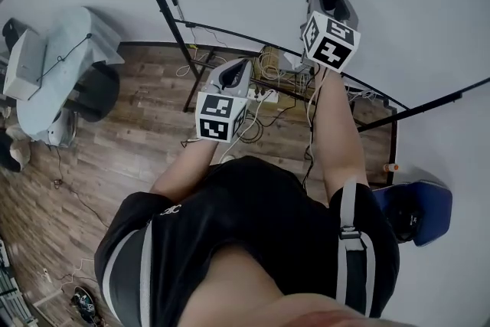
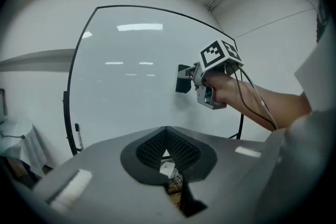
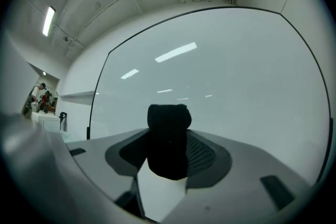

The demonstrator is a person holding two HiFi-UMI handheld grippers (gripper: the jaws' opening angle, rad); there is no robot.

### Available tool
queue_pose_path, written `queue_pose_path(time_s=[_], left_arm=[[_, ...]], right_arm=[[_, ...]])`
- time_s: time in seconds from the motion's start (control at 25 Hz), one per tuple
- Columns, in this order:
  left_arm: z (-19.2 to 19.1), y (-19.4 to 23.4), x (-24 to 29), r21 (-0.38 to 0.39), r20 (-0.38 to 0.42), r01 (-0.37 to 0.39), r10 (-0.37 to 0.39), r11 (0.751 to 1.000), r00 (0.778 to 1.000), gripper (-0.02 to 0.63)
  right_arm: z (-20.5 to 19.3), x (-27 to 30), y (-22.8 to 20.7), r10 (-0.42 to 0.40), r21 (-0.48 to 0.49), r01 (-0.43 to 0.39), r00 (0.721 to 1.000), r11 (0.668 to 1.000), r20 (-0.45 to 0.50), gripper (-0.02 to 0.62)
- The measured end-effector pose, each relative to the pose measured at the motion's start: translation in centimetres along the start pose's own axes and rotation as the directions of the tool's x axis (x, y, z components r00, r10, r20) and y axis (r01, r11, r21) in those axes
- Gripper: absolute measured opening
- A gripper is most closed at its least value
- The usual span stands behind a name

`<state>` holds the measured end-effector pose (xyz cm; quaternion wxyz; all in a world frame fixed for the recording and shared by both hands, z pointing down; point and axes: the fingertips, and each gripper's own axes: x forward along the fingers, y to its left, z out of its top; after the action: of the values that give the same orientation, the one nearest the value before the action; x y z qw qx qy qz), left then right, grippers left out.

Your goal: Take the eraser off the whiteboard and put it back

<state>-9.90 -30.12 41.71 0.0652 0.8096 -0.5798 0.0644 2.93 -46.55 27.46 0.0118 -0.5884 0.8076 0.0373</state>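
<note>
Whiteboard [image 3: 236, 76] dead ahead: right gripper [image 3: 168, 149] fingers clamped on eraser [image 3: 168, 118], probably to stick it back; left gripper [image 2: 166, 131] fingers together, empty.

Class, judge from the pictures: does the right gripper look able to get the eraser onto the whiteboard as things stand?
Probably yes. The right gripper is shut on the eraser and points at the bare whiteboard, with nothing visible between them.

Tangled cables [image 1: 260, 107] lie across the wooden floor [image 1: 130, 149].

Eraser [image 3: 168, 134] in right gripper [image 3: 169, 157]; before whiteboard [image 3: 226, 71]
</note>
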Motion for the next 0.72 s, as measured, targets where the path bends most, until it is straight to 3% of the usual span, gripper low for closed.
queue_pose_path(time_s=[0.2,0.4,0.72], left_arm=[[0.5,1.9,-0.3,-0.004,0.009,-0.04,0.04,0.999,0.999,0.009],[0.4,2.9,-0.5,-0.006,0.008,-0.062,0.062,0.998,0.998,0.009],[-0.1,4.7,-0.6,-0.017,-0.002,-0.093,0.093,0.996,0.996,0.009]], right_arm=[[0.1,2.8,1.4,-0.041,-0.117,0.04,0.999,0.992,-0.01,0.207],[-0.4,5.0,2.3,-0.048,-0.087,0.044,0.998,0.995,-0.049,0.207],[-0.2,6.4,2.6,-0.096,-0.093,0.093,0.995,0.991,-0.029,0.209]])
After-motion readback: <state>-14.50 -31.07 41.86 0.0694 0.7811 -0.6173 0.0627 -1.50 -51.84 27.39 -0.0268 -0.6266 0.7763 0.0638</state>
